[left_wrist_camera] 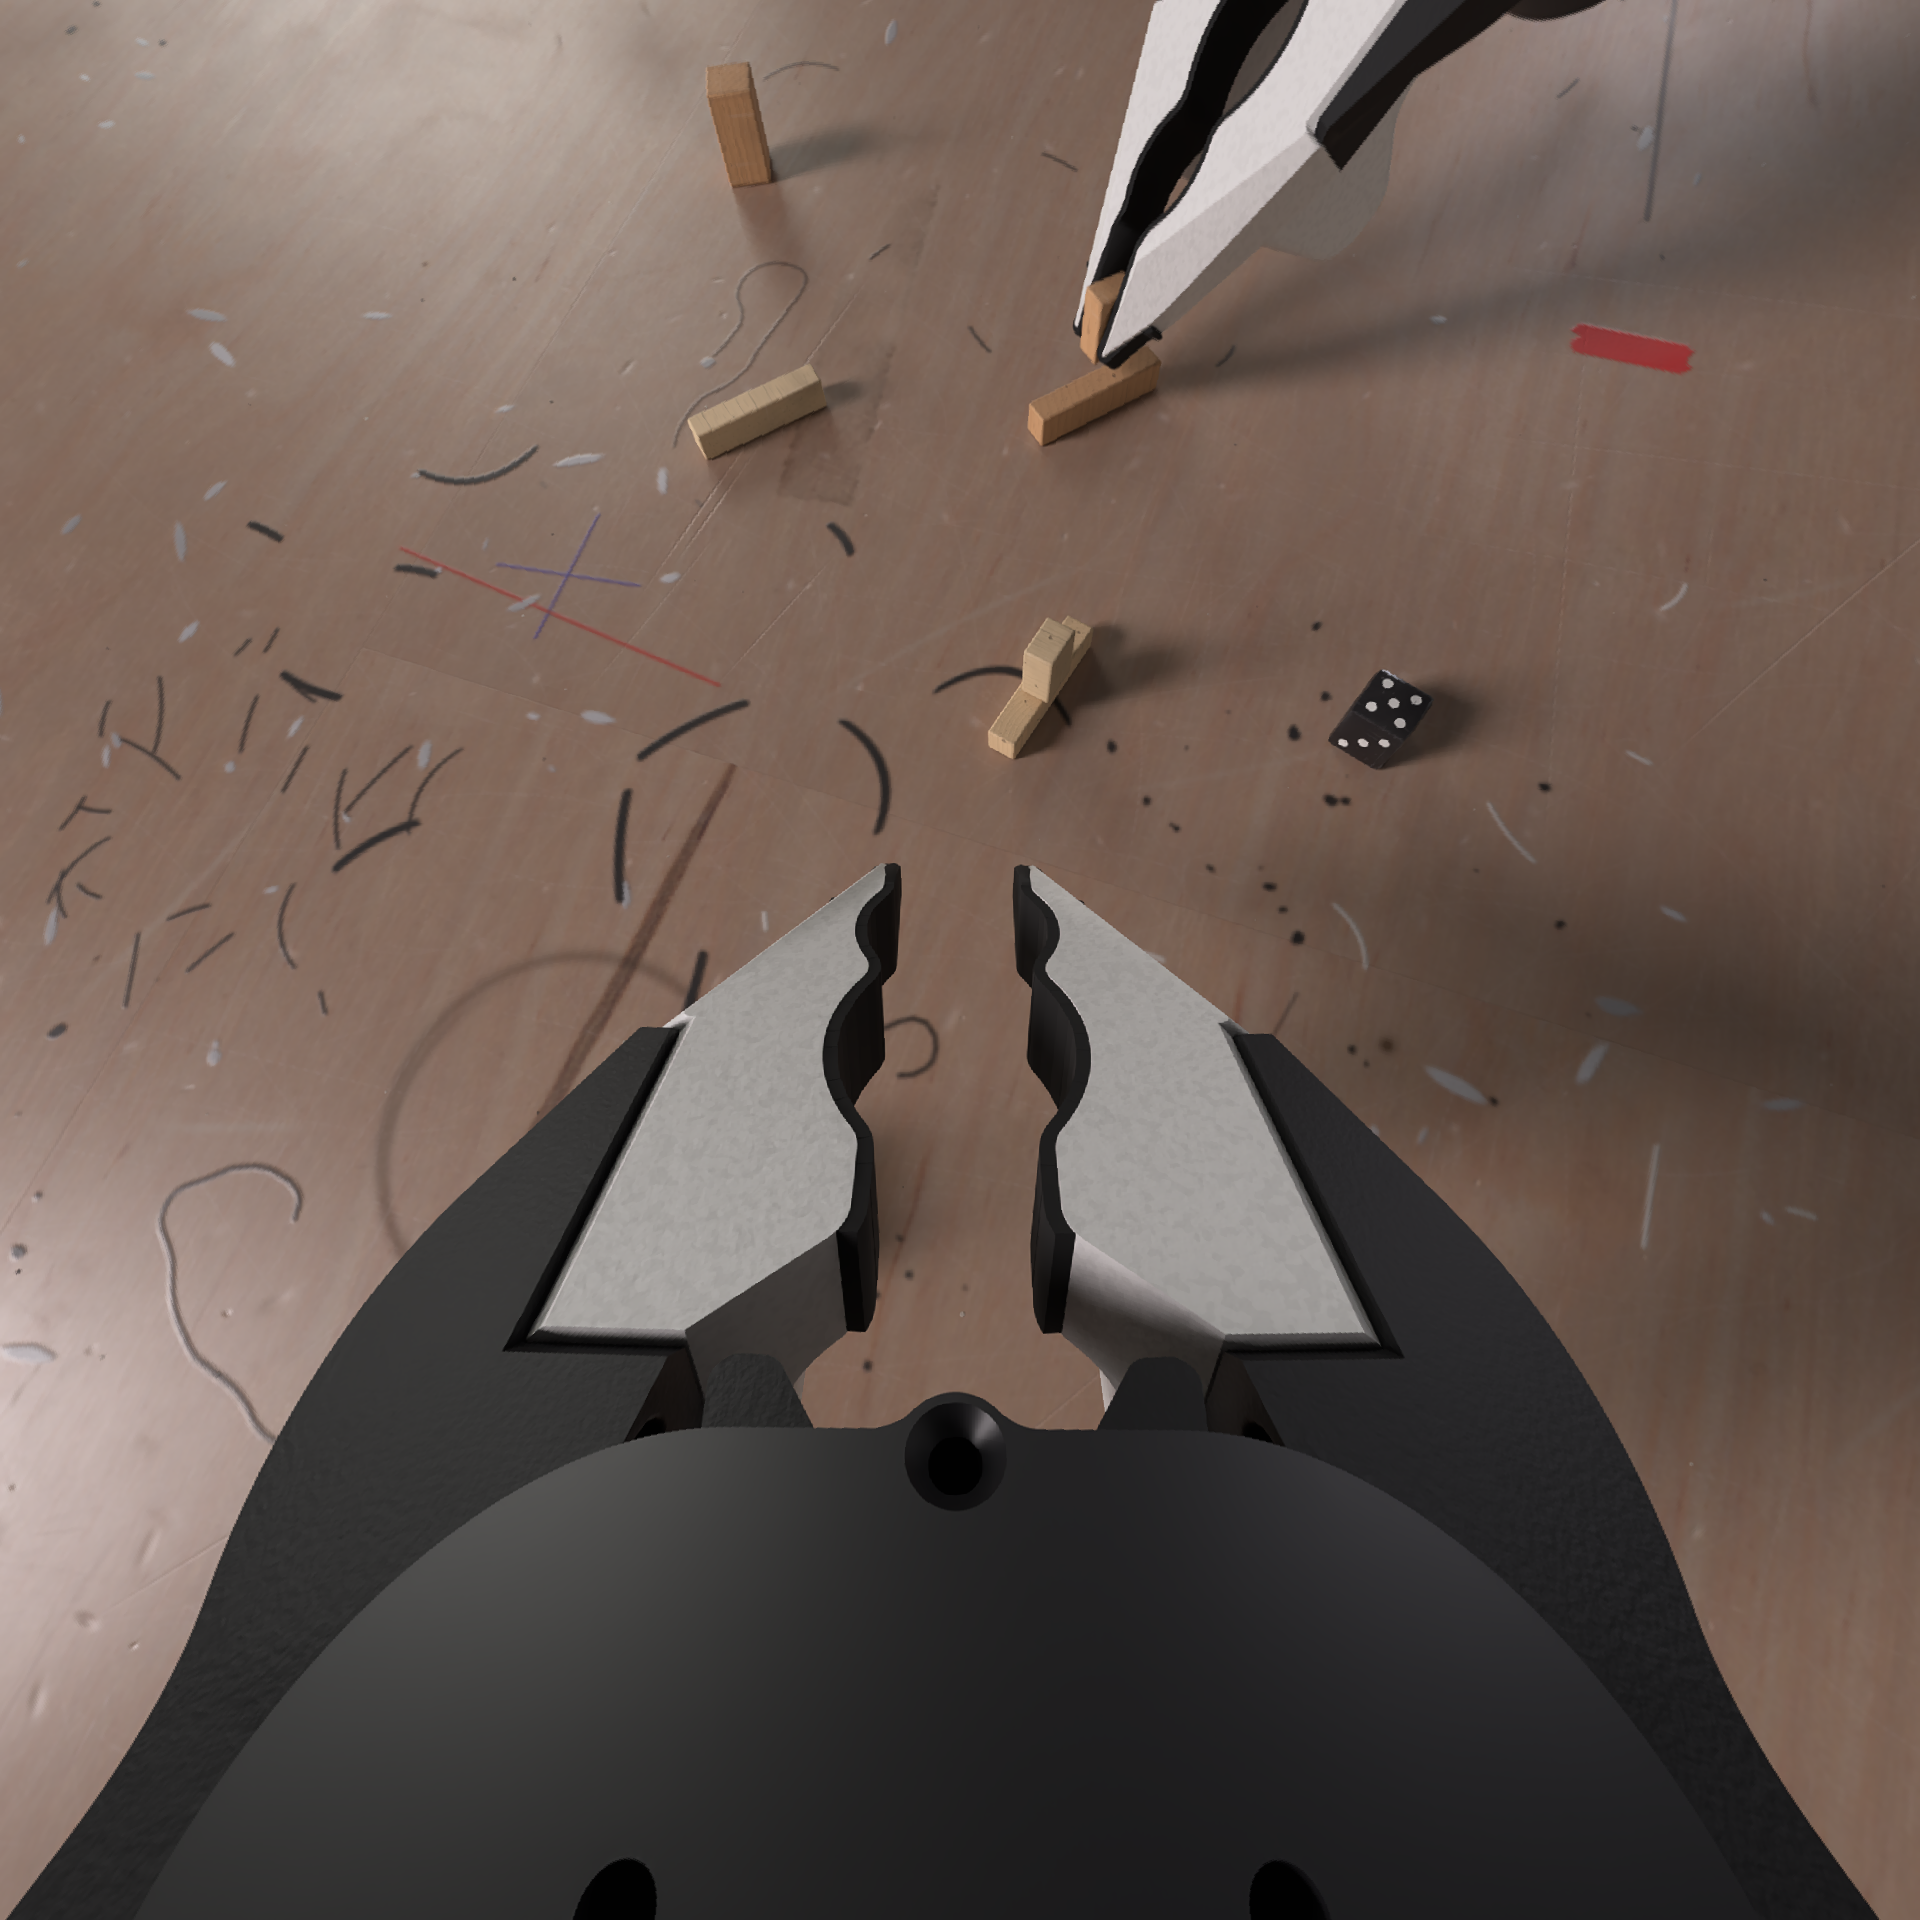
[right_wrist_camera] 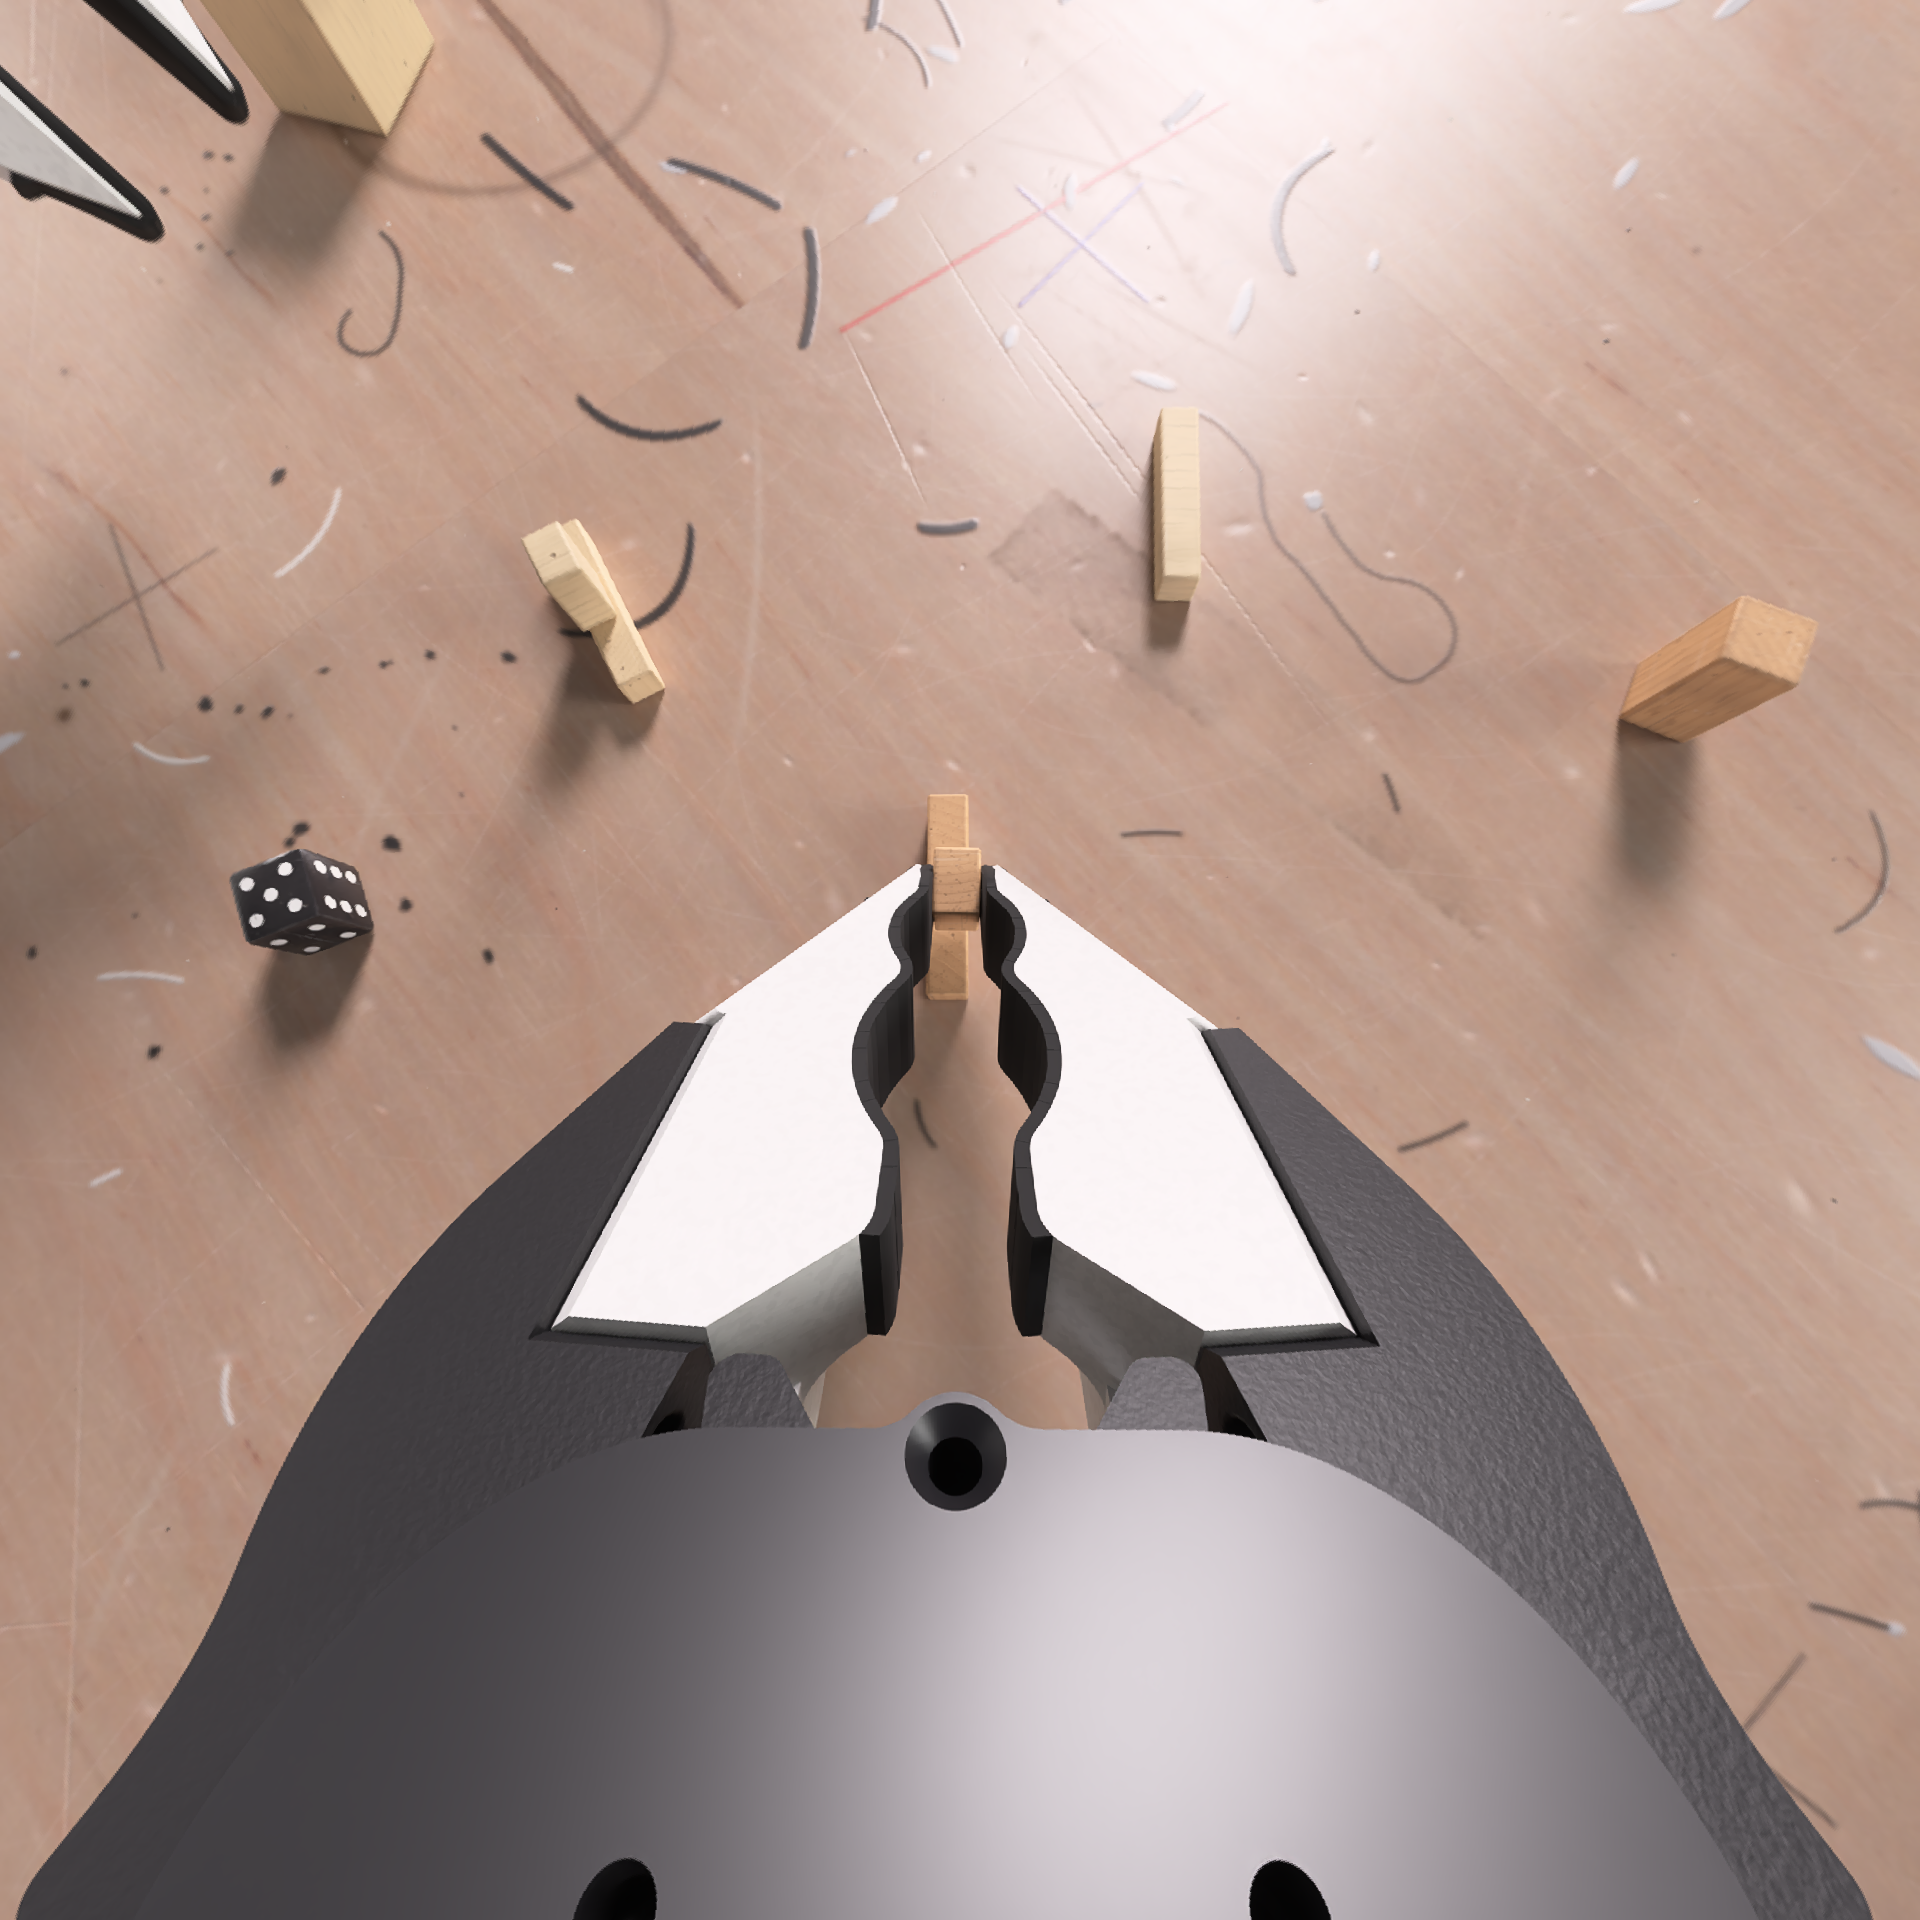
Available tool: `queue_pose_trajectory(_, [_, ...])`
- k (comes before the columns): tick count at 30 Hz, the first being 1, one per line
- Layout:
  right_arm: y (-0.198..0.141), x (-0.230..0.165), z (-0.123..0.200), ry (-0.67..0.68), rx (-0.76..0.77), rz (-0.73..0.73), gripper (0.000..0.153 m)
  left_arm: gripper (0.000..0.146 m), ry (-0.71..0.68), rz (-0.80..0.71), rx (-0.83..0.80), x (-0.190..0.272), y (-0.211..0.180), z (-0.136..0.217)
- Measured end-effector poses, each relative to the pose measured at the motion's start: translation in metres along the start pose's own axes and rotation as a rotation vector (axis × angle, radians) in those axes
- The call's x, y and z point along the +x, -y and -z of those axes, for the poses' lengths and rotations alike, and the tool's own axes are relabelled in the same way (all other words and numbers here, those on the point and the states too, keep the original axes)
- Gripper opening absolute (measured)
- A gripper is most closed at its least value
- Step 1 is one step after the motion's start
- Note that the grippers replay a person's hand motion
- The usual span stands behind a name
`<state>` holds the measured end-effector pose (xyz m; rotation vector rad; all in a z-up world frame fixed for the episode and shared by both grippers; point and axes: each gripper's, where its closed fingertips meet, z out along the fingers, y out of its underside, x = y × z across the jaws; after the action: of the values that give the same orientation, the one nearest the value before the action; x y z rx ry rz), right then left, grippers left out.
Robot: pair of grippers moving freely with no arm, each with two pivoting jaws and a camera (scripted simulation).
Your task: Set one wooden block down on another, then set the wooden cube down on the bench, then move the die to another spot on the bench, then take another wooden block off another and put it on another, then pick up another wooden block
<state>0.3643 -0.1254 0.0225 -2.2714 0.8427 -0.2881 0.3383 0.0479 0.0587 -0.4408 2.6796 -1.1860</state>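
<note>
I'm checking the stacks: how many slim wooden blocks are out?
6: held block in the right gripper, base block beneath it, two stacked blocks beside the die, pale block lying alone, upright block farther off. A larger wooden piece near the left gripper isn't counted.

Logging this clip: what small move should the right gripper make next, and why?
Probably open: the right gripper holds a small tan wooden block that appears to rest on the long tan wooden block lying flat on the scuffed brown bench. The left gripper is open, empty.
</note>
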Motion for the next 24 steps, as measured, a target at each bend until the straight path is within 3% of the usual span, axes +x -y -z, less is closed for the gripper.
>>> queue_pose_trajectory(5, [-0.002,-0.003,-0.008,-0.001,-0.002,0.014,0.008,0.022,0.007,0.007,-0.012,0.000,-0.003,0.001])
queue_pose_trajectory(9, [-0.002,-0.003,-0.007,0.003,-0.003,0.012,0.035,0.021,0.006,0.012,-0.017,0.000,-0.004,0.000])
queue_pose_trajectory(24, [-0.009,0.022,0.033,-0.087,0.043,-0.042,0.036,0.021,0.008,0.001,-0.005,0.000,0.001,0.000])
